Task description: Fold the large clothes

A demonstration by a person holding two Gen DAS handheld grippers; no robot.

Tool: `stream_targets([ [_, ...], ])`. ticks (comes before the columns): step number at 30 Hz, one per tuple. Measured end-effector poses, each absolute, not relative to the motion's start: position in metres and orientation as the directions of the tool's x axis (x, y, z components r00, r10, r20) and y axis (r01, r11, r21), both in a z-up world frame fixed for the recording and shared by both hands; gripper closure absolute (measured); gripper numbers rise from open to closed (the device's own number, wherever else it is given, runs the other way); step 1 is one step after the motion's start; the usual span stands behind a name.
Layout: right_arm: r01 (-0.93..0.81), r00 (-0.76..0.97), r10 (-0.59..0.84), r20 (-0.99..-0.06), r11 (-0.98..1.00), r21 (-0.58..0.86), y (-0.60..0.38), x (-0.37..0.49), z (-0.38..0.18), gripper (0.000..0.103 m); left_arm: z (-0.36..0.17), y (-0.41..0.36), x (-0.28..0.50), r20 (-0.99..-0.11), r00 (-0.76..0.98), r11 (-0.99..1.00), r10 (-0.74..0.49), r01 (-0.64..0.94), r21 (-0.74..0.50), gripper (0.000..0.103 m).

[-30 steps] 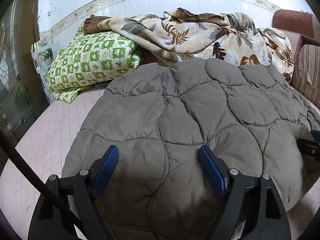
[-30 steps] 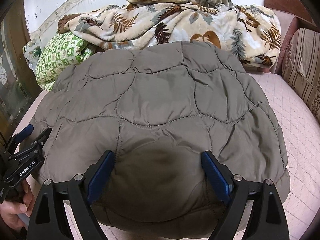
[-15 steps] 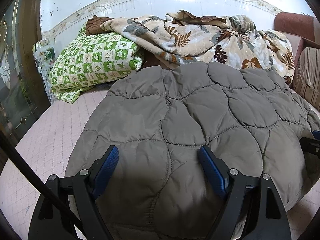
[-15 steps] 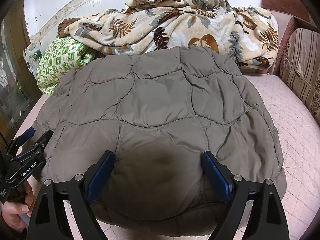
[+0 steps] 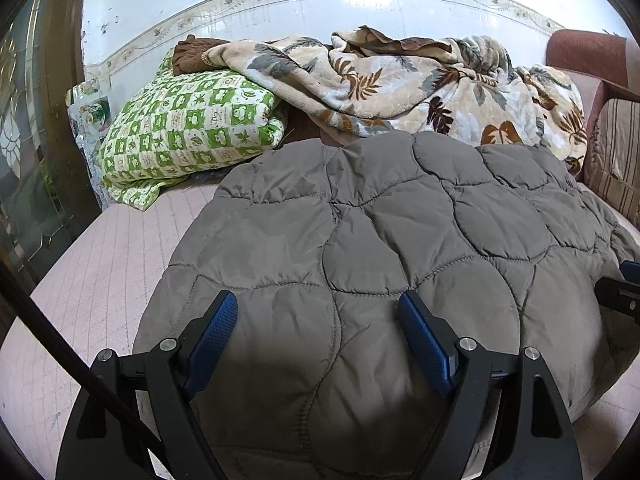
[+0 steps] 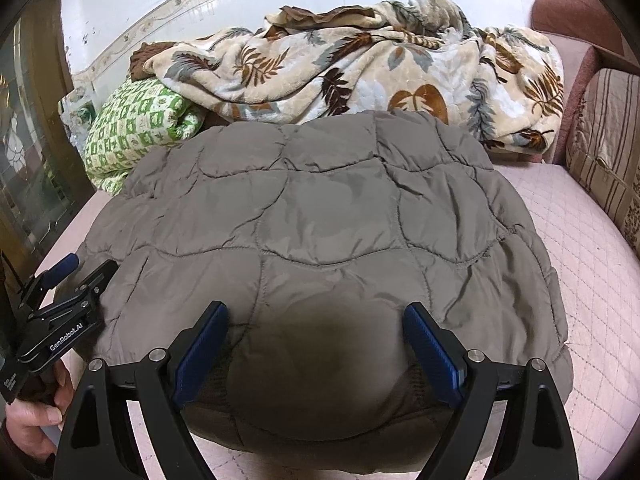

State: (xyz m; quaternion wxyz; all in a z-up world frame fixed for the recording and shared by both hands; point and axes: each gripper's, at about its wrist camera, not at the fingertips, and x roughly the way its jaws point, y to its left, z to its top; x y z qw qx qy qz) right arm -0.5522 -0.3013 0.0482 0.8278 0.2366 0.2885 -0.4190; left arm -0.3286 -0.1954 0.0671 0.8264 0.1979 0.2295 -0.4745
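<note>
A grey-brown quilted jacket [image 5: 400,232] lies spread flat on the pink bed cover [image 5: 100,264], also filling the right wrist view as the jacket [image 6: 328,216]. My left gripper [image 5: 318,304] hovers open over its near left part, blue pads wide apart with fabric below them. My right gripper [image 6: 316,312] stands open over the near hem, nothing pinched. In the right wrist view the left gripper [image 6: 72,280] shows at the jacket's left edge, a hand [image 6: 36,420] holding it. The right gripper's tip [image 5: 624,284] peeks in at the far right.
A leaf-patterned blanket [image 6: 360,64] is heaped along the white wall behind the jacket. A green checked pillow [image 5: 188,128] lies at the back left. A striped cushion [image 6: 604,152] and a reddish armrest [image 6: 568,16] bound the right. A glass door [image 5: 24,152] stands left.
The jacket sits slightly lower in both views, more so in the right wrist view, showing more blanket behind. Both grippers keep the same wide opening.
</note>
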Motion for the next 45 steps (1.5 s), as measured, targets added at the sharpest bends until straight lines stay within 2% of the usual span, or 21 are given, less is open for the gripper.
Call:
stream_targets([
  [16, 0.833, 0.483, -0.56, -0.673, 0.53, 0.157, -0.3, -0.555, 0.05, 0.011, 0.069, -0.194, -0.329, -0.559, 0.449, 0.478, -0.698, 0.872, 0.103, 0.021],
  [23, 0.826, 0.47, -0.53, -0.706, 0.545, 0.141, -0.3, -0.548, 0.043, 0.011, 0.067, -0.197, -0.331, -0.578, 0.447, 0.467, -0.683, 0.876, 0.124, 0.021],
  [37, 0.845, 0.47, -0.566, -0.677, 0.511, 0.16, -0.293, -0.57, 0.065, 0.011, 0.087, -0.18, -0.32, -0.576, 0.455, 0.519, -0.68, 0.853, 0.061, 0.021],
  [45, 0.863, 0.464, -0.574, -0.675, 0.464, 0.199, -0.295, -0.595, 0.076, 0.011, 0.097, -0.166, -0.303, -0.61, 0.457, 0.552, -0.647, 0.833, 0.039, 0.021],
])
